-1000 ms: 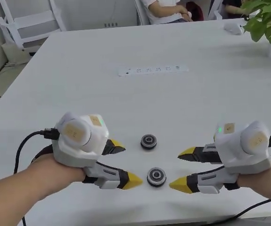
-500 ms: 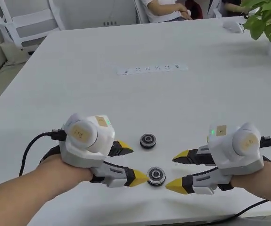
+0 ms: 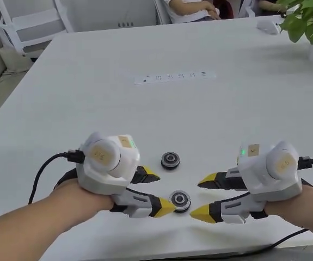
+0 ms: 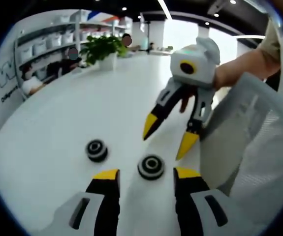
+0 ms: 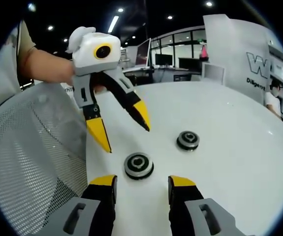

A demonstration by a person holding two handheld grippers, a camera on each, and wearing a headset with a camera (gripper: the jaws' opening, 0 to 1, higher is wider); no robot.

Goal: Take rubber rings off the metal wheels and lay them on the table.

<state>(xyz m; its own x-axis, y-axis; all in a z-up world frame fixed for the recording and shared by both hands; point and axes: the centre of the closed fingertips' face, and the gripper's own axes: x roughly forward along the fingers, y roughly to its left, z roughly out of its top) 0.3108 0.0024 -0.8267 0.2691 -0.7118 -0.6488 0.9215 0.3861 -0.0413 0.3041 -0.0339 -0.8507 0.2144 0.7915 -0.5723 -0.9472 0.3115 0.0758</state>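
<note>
Near metal wheel (image 3: 179, 200), between left gripper (image 3: 161, 191) and right gripper (image 3: 198, 198), both spread and empty: best pinned by one while its rubber ring (image 5: 128, 166) is peeled.

Black-and-silver wheels (image 3: 179, 200), plain white table (image 3: 91, 98)

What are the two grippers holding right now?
Nothing. The left gripper and the right gripper are both open. A wheel lies on the table between them, and neither gripper touches it.
</note>
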